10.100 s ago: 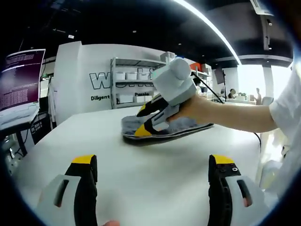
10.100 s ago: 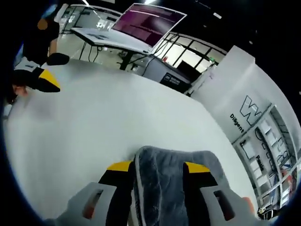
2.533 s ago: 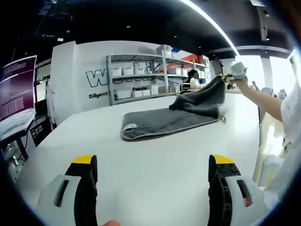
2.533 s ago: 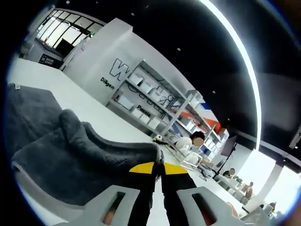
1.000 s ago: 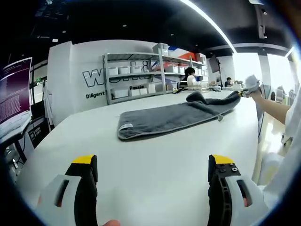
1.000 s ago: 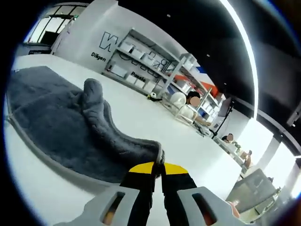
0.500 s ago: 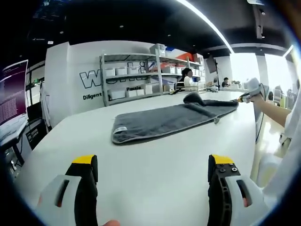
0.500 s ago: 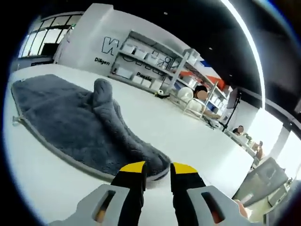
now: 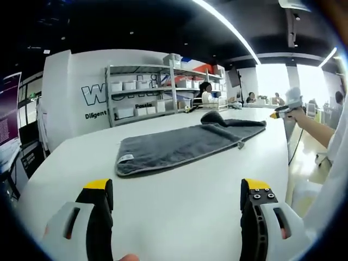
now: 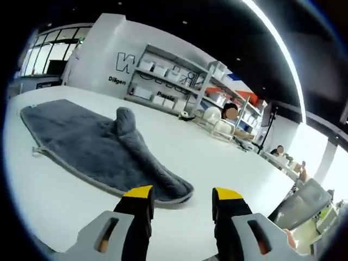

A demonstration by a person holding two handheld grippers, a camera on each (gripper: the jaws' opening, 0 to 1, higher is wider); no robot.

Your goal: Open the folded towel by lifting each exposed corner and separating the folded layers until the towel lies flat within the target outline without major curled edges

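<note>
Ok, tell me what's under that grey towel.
The grey fleece towel lies on the white table. A raised fold bunches mid-towel; anything beneath the cloth is covered and cannot be seen.

Both views are pretty bright and mostly sharp. Light comes from a long ceiling light strip (image 9: pixel 228 27) that blows out to pure white, plus glare from the windows (image 9: pixel 283 79) in the left gripper view. The white table (image 10: pixel 65 190) reflects evenly, with only soft shadows. Heavy fisheye bending toward the edges; the far shelving (image 9: pixel 147 89) looks a bit soft.
</note>
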